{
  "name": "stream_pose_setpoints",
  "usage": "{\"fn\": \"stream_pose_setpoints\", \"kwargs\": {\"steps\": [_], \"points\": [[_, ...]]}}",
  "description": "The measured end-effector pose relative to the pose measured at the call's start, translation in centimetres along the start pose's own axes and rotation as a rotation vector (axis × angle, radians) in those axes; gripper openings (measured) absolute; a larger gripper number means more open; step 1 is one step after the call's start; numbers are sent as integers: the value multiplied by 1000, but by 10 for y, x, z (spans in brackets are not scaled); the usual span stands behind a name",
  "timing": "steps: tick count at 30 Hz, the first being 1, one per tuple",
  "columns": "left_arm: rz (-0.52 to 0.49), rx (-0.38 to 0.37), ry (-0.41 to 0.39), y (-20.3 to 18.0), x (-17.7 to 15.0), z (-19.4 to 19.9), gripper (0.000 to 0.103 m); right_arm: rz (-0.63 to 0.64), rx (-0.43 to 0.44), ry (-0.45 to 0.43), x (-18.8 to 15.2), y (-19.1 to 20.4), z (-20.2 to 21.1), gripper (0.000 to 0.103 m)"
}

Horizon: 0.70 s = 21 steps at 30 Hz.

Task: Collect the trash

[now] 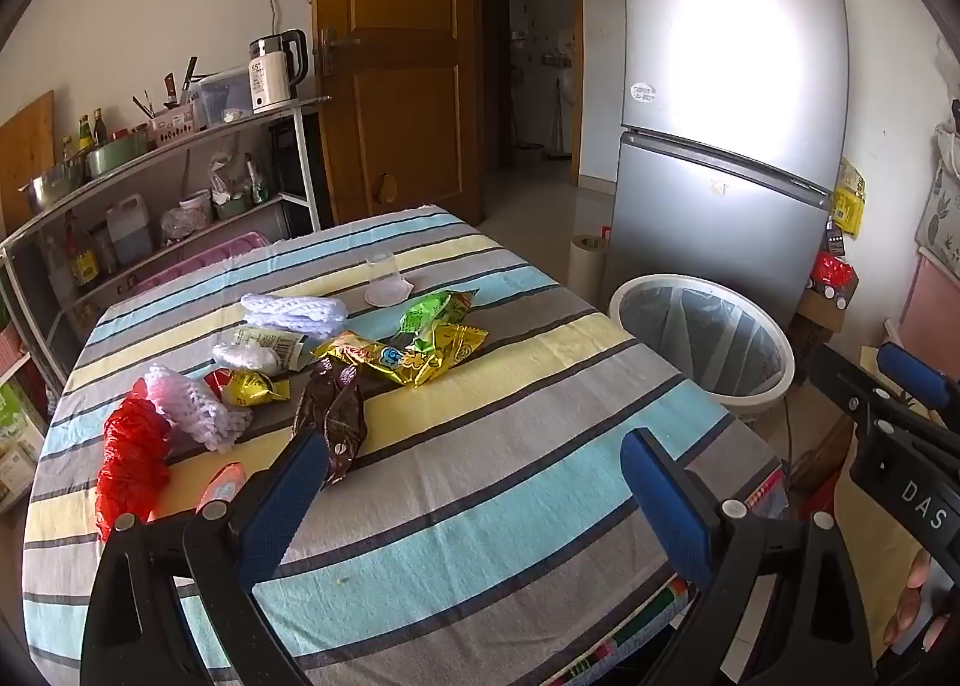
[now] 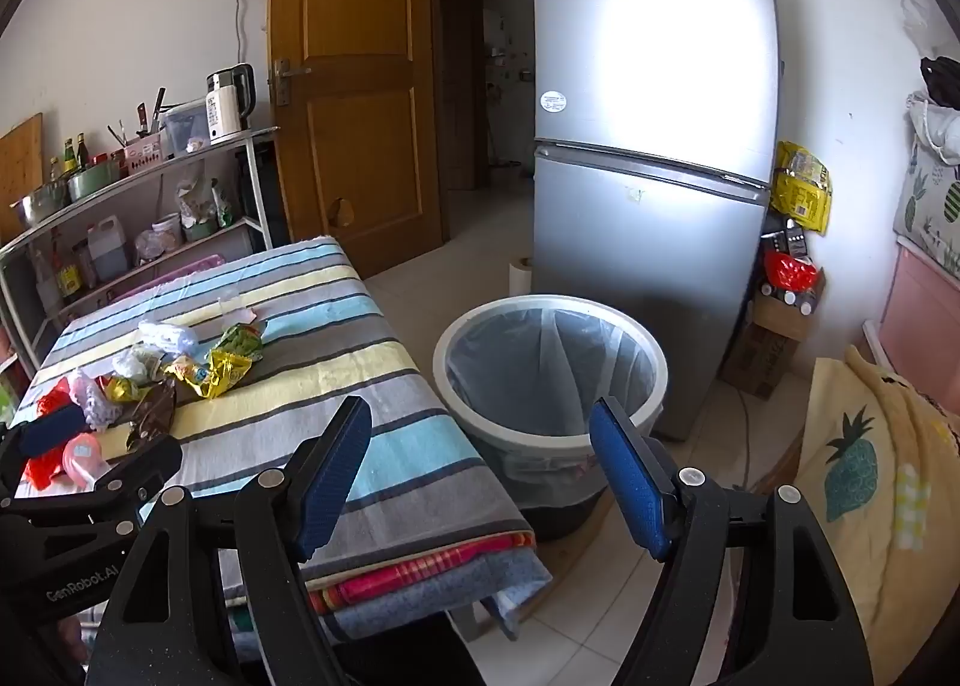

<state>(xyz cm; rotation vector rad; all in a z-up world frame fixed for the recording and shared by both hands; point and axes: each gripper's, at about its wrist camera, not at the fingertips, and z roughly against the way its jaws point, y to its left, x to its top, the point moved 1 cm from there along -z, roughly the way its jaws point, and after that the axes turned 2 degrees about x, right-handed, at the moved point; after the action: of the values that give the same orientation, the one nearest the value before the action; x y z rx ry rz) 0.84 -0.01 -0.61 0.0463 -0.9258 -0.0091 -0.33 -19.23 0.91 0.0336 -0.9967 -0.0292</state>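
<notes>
Wrappers (image 1: 336, 380) lie heaped on the striped surface (image 1: 480, 506), ahead-left of the left gripper (image 1: 474, 482) (the nearer one), jaws spread and empty. The right gripper (image 2: 480, 470), also spread, faces the lined bin (image 2: 549, 320) beside the surface.

We could not see the lower part of the trash bin (image 2: 549, 380), which the right gripper's (image 2: 480, 467) blue pads and the striped tablecloth (image 2: 384, 386) covered. In the left wrist view, the left gripper's near pad overlapped the tip of the brown wrapper (image 1: 333, 416) and most of a pink packet (image 1: 223, 483). A hand (image 1: 912, 608) was cut off by the lower right edge, only fingertips showing. Print on the gold wrapper (image 1: 414, 359) was too small to read. Glare washed out the refrigerator door (image 1: 738, 26). We could not identify the jars on the shelf (image 1: 120, 218).
</notes>
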Motion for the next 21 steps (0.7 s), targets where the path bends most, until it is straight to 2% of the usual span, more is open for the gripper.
{"fn": "stream_pose_setpoints", "kwargs": {"steps": [21], "points": [[9, -5, -4, 1, 1, 0, 99, -5, 2, -12, 0, 0, 4, 76]]}}
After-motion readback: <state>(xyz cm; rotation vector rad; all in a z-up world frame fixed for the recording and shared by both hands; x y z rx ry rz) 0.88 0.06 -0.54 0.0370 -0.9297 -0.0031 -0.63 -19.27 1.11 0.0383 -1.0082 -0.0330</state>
